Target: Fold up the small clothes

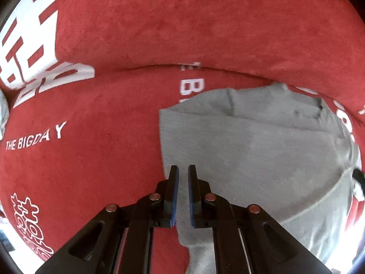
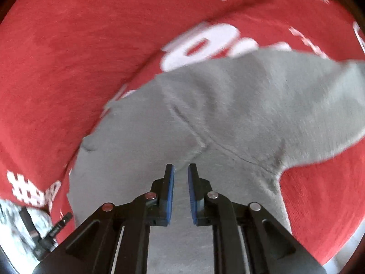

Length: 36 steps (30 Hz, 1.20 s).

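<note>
Two tools hover nearly closed, holding nothing: left tool at the grey garment's left edge, right tool over its middle, sleeve stretching ahead-right.

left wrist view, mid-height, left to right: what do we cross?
"THE BIGDAY" lettering → bare red cloth → grey garment → red cloth with white print at the right edge.

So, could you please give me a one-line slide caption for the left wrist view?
Left claw, shut and empty, hangs over the edge of a grey garment on a red printed cloth.
</note>
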Available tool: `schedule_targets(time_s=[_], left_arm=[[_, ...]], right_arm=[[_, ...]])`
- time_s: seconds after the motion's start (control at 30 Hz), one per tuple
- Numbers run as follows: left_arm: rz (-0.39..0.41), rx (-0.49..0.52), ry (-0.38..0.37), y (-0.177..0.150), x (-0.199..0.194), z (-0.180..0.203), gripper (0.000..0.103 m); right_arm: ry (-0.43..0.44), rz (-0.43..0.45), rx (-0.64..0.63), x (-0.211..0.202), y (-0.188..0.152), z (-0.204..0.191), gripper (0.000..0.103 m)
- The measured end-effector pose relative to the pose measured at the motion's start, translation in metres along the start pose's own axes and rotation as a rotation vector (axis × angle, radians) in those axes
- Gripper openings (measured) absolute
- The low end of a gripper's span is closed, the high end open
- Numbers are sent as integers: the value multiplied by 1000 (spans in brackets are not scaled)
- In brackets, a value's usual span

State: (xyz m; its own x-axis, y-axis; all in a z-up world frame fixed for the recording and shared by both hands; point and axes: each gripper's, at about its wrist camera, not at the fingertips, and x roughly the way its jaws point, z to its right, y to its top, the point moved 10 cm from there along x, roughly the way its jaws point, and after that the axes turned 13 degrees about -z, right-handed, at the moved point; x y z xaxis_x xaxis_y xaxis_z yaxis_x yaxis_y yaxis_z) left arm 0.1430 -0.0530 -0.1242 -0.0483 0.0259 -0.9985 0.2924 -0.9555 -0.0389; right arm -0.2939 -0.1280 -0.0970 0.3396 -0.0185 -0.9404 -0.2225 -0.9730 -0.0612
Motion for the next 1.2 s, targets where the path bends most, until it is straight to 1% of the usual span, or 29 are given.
schedule_targets(time_s=[0.1, 0.13, 0.17, 0.2, 0.23, 0.27, 0.33, 0.37, 0.4, 0.43, 0.47, 0.5, 0.57, 0.6, 0.63, 0.67, 0.7, 0.9, 0.97, 1.03, 1.07, 1.1, 1.13, 1.17, 1.2], left_arm=[[-24, 58, 0, -13, 7, 18, 9], [-36, 66, 9, -15, 11, 21, 9], [-50, 76, 28, -21, 19, 22, 9], [-34, 82, 41, -24, 21, 22, 9], [-5, 91, 45, -25, 18, 22, 9], [-4, 101, 57, -28, 18, 21, 9], [-6, 109, 63, -31, 16, 21, 9], [-15, 110, 63, -32, 15, 20, 9], [-21, 111, 62, -33, 14, 20, 9], [-24, 110, 60, -33, 13, 20, 9], [-28, 107, 57, -33, 13, 18, 9], [-30, 105, 55, -32, 15, 17, 9], [-27, 106, 59, -35, 15, 18, 9], [-26, 107, 63, -36, 15, 19, 9], [-24, 110, 67, -35, 16, 18, 9], [-21, 114, 71, -36, 15, 19, 9], [-19, 119, 73, -37, 15, 20, 9], [-23, 130, 69, -38, 14, 21, 9], [-36, 122, 73, -38, 13, 20, 9], [-48, 116, 77, -40, 11, 20, 9], [-55, 115, 80, -42, 9, 21, 9], [-60, 116, 80, -45, 7, 24, 9], [-64, 116, 79, -46, 5, 25, 9], [-69, 116, 74, -49, 3, 28, 9], [-72, 116, 68, -51, 0, 31, 9]], right_arm=[[-26, 5, -65, 14, 12, -24, 16], [-43, -12, -71, 23, 14, -25, 16], [-74, -43, -66, 32, 12, -20, 17], [-92, -69, -54, 31, 7, -8, 16], [-69, -57, -45, 29, 5, -5, 16], [-66, -55, -46, 27, 3, -5, 16], [-87, -91, -42, 27, -7, 2, 18], [-67, -100, -31, 27, -12, 4, 18], [-14, -107, -18, 26, -16, 3, 19], [60, -119, 5, 26, -21, 0, 21], [112, -130, 25, 29, -24, -3, 28], [159, -140, 46, 31, -26, -7, 39], [214, -141, 81, 40, -26, -15, 48], [223, -134, 93, 42, -25, -18, 47], [225, -120, 99, 46, -22, -24, 44], [219, -116, 99, 47, -21, -26, 14], [208, -130, 100, 49, -22, -26, 6], [181, -143, 111, 52, -32, -18, 6], [149, -143, 109, 45, -33, -13, 7], [144, -141, 85, 37, -37, -15, 8], [145, -137, 65, 31, -41, -17, 12], [139, -135, 48, 26, -45, -18, 23], [124, -133, 28, 21, -52, -19, 31], [110, -130, 12, 16, -59, -19, 47], [102, -125, 1, 11, -64, -17, 52]])
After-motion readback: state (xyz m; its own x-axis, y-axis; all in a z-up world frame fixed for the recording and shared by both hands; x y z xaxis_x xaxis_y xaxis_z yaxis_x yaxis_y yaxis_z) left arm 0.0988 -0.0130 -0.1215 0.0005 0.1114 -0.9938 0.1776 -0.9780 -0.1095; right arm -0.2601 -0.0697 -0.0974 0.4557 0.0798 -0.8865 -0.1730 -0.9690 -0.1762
